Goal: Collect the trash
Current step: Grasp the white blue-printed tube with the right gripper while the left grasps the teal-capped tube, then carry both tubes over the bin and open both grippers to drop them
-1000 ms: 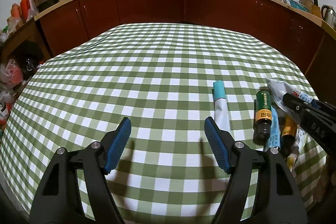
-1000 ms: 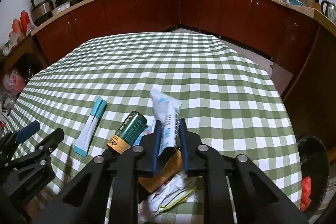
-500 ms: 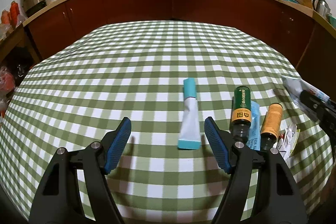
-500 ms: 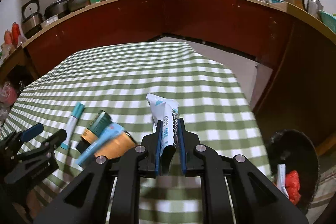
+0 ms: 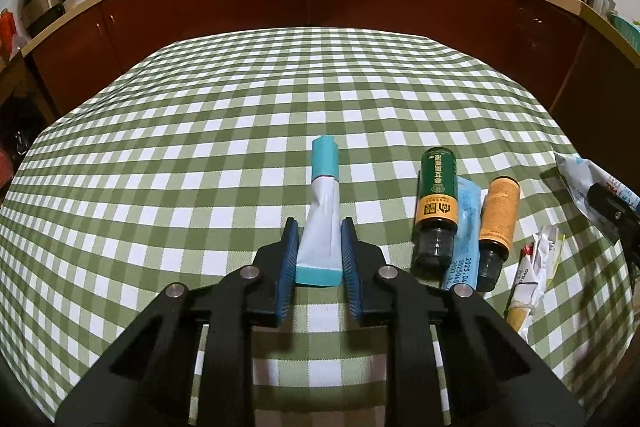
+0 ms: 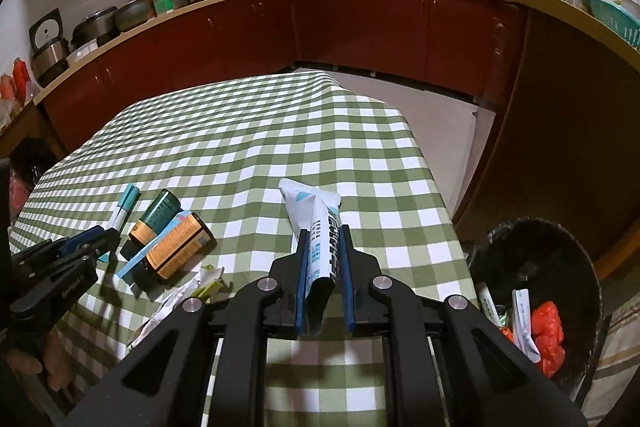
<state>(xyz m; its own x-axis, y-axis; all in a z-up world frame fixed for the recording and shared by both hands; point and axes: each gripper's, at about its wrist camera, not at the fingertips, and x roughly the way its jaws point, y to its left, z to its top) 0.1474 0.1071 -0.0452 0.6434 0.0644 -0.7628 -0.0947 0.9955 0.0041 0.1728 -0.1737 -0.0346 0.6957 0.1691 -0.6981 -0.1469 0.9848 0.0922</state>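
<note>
Holding two pieces of trash at once, we're partway thru the job. Our left gripper [image 5: 319, 259] is clenched on the crimped end of the teal-capped tube [image 5: 322, 211], which looks to rest on the checked tablecloth [image 5: 200, 155] w/ its cap pointing away from us. Our right gripper [image 6: 323, 283] is clamped on the white toothpaste tube [image 6: 318, 227], lifted above the table near its right edge.

Done so far, as we judge it: the black trash bin [image 6: 560, 239] on the floor beside the table already has stuff in it, incl. a red bag [image 6: 548, 327] and some white wrappers [image 6: 522, 323]. Left to do: drop both held tubes in, then fetch the green bottle [image 5: 436, 191], the orange bottle [image 5: 498, 211], the flat blue packet [image 5: 466, 223] lying btw. those two, and the crumpled wrapper [image 5: 534, 267] near the table edge. So approx. four items remain on the cloth besides the two in hand.

What each view adds: only the right wrist cam shows the bin and its contents; the left cam has no sight of it. The left cam shows the tube seated squarely btw. our left blue pads [image 5: 289, 259], whereas from the right cam that grip is mostly hidden behind the gripper body. The left cam also shows the bottles lying side by side, caps toward us; in the right view they overlap.
</note>
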